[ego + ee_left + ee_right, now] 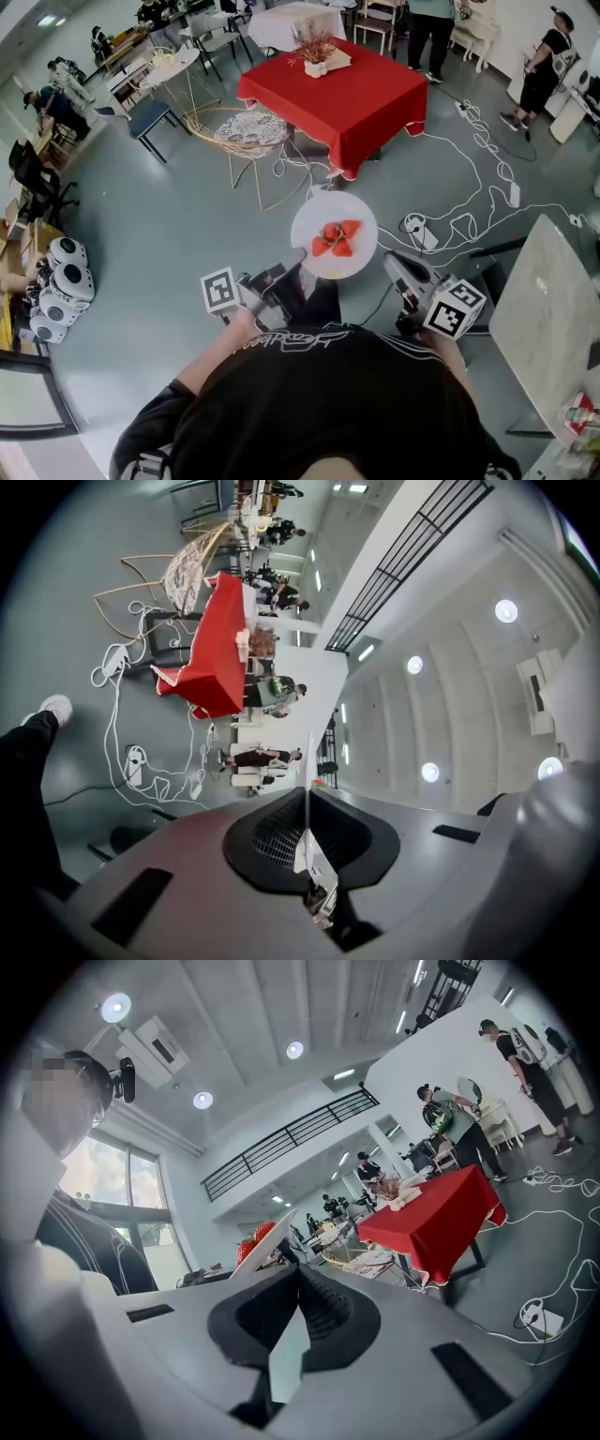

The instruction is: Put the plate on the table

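A white plate (334, 234) with a few strawberries (336, 238) on it hangs over the grey floor, held from both sides. My left gripper (298, 261) is shut on its near-left rim. My right gripper (389, 262) is shut on its near-right rim. In the left gripper view the plate (307, 761) shows edge-on as a thin line clamped in the left gripper (307, 827). The right gripper view shows the plate (265, 1239) and strawberries (249, 1247) sticking out of the right gripper (295, 1283). The table with a red cloth (356, 103) stands some way ahead.
A flower arrangement (317, 52) sits on the red table's far side. A wicker chair (246, 131) stands left of it. White cables (469, 206) trail over the floor to the right. A marble-topped table (548, 319) is at the right edge. People stand at the back.
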Available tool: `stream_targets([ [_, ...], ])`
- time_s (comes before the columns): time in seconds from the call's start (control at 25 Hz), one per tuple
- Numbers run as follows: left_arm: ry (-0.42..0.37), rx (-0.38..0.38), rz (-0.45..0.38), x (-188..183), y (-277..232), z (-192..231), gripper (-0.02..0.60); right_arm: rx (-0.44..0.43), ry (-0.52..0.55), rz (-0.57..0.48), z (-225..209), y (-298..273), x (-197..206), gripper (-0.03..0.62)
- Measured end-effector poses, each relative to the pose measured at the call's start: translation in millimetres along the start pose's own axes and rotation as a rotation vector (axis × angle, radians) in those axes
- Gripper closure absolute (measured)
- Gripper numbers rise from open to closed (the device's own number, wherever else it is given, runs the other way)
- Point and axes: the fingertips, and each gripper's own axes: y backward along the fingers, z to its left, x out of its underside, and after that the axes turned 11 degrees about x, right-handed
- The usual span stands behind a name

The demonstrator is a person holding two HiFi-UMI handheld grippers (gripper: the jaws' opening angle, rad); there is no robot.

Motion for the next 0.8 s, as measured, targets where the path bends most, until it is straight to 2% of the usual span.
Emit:
stream_targets([
  [0.52, 0.049, -0.014, 0.005, -76.1, -63.5, 56.6, 0.561, 0.052, -0.053, 0.024, -74.5, -71.0, -20.6, 0.586],
  [0.8, 0.09, -0.044, 0.011, -146.2, -116.5, 92.5, 0.563, 0.085, -0.089, 0.046, -124.9, -140.1, -57.5, 0.586],
])
